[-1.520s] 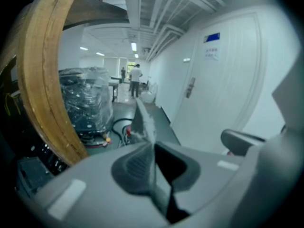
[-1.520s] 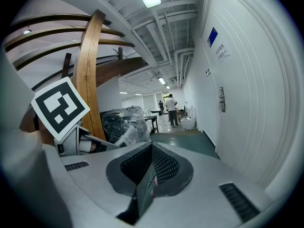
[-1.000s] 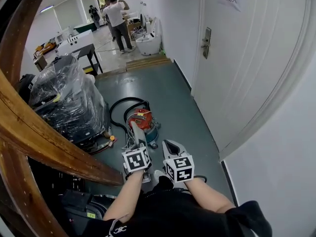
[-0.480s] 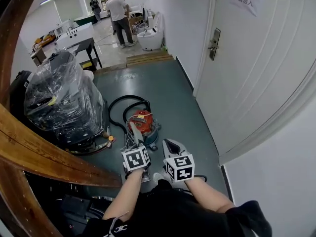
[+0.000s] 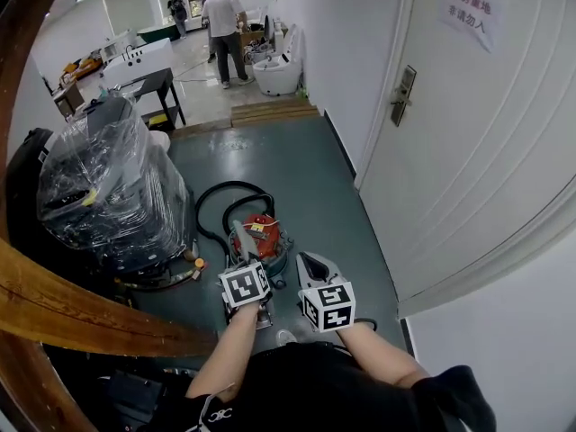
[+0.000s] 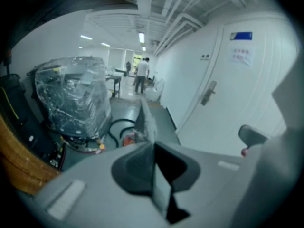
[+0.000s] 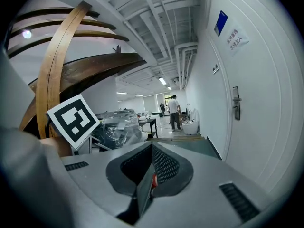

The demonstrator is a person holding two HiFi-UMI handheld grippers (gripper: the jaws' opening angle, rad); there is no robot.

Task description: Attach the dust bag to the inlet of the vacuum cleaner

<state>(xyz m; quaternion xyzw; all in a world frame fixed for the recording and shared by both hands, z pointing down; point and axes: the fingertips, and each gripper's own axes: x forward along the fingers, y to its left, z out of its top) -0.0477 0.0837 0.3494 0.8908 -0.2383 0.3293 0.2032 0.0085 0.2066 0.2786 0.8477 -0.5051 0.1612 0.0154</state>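
Note:
The vacuum cleaner (image 5: 265,233), red-topped with a black hose (image 5: 214,198), sits on the green-grey floor; the left gripper view shows its red top (image 6: 127,140) low beyond the jaws. My left gripper (image 5: 243,261) is shut on a flat grey dust bag (image 5: 239,238) whose free end points at the vacuum and overlaps it. In the left gripper view the bag (image 6: 145,120) stands up from the closed jaws of my left gripper (image 6: 153,148). My right gripper (image 5: 311,265) hangs just right of the vacuum, shut and holding nothing; the right gripper view shows my right gripper (image 7: 151,151) with its jaws together.
A plastic-wrapped machine (image 5: 108,187) stands left of the vacuum. A curved wooden beam (image 5: 63,309) crosses the near left. A white door (image 5: 468,124) and wall bound the right. Far down the corridor are a table (image 5: 148,84), white fixtures (image 5: 277,72) and people (image 5: 221,16).
Both grippers have moved forward along the corridor with the bag still in the left one. The vacuum now lies closer under the bag's tip.

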